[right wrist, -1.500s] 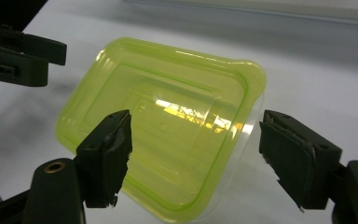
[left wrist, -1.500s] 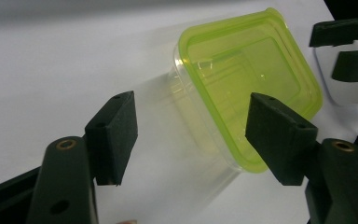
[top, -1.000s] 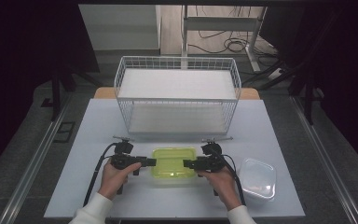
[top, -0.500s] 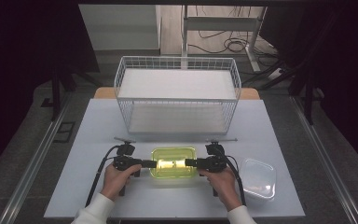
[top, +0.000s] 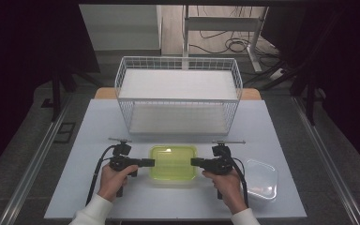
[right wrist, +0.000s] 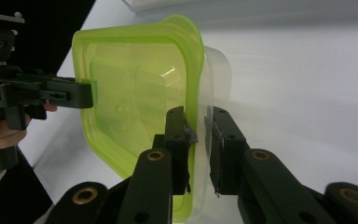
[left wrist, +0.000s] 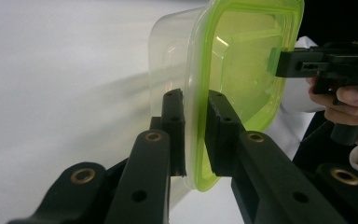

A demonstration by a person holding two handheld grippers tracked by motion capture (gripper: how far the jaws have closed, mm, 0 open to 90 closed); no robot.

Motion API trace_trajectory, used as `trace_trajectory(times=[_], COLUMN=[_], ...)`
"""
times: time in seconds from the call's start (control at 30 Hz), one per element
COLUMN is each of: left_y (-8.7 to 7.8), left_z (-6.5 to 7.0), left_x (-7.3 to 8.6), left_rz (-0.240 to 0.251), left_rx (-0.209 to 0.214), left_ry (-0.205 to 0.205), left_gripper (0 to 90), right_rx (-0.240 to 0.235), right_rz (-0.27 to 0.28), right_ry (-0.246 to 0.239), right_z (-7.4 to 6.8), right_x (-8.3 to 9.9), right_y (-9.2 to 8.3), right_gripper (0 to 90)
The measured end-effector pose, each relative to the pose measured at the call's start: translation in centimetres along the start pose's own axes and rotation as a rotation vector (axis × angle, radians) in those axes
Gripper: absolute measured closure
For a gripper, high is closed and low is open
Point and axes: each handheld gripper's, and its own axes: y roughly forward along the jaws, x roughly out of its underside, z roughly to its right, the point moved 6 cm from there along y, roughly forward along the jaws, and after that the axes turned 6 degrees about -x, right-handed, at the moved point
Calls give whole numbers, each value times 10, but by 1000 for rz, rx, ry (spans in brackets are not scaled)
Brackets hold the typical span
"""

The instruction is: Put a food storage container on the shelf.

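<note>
Both sets of fingers have just been closing, and now the left gripper (top: 149, 162) and right gripper (top: 195, 162) each pinch an opposite rim of the green-lidded container (top: 173, 162), which has shifted slightly on the tabletop (top: 281, 126). Looks ready for a two-handed lift, perhaps toward the wire basket (top: 178, 96).

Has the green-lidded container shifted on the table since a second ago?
No. The green-lidded container sits at the same spot in front of the wire basket. Both tongs have just been closing on its rim, left and right.
</note>
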Motion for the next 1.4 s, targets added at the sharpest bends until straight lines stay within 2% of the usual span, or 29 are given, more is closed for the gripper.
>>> trace_trajectory(times=[0.13, 0.17, 0.33, 0.4, 0.47, 0.57, 0.63, 0.83, 1.03, 1.4], left_y=[-5, -8, -14, -18, -21, -26, -27, -38, -50, -56], left_z=[6, 10, 18, 22, 25, 31, 32, 43, 56, 67], left_x=[-2, -3, -5, -6, -7, -9, -9, -13, -18, -24], left_rz=[27, 41, 76, 96, 112, 137, 143, 191, 238, 268], left_rx=[-11, -21, -30, -35, -40, -51, -50, -63, -74, -73], left_ry=[39, 67, 104, 122, 139, 169, 172, 223, 266, 291], left_gripper=[798, 798, 798, 798, 799, 799, 799, 798, 799, 799], right_rx=[5, 1, 3, 14, 18, 25, 26, 24, 30, 34], right_rz=[20, 28, 50, 72, 80, 101, 107, 134, 178, 210], right_ry=[-51, -63, -107, -148, -160, -210, -222, -260, -320, -355], right_z=[-4, -6, -12, -19, -21, -27, -29, -37, -50, -58], right_x=[-2, -2, -4, -7, -8, -10, -11, -14, -20, -26], right_y=[-4, -6, -13, -19, -21, -26, -28, -35, -48, -60], right_gripper=[783, 783, 783, 783, 783, 782, 782, 782, 782, 783])
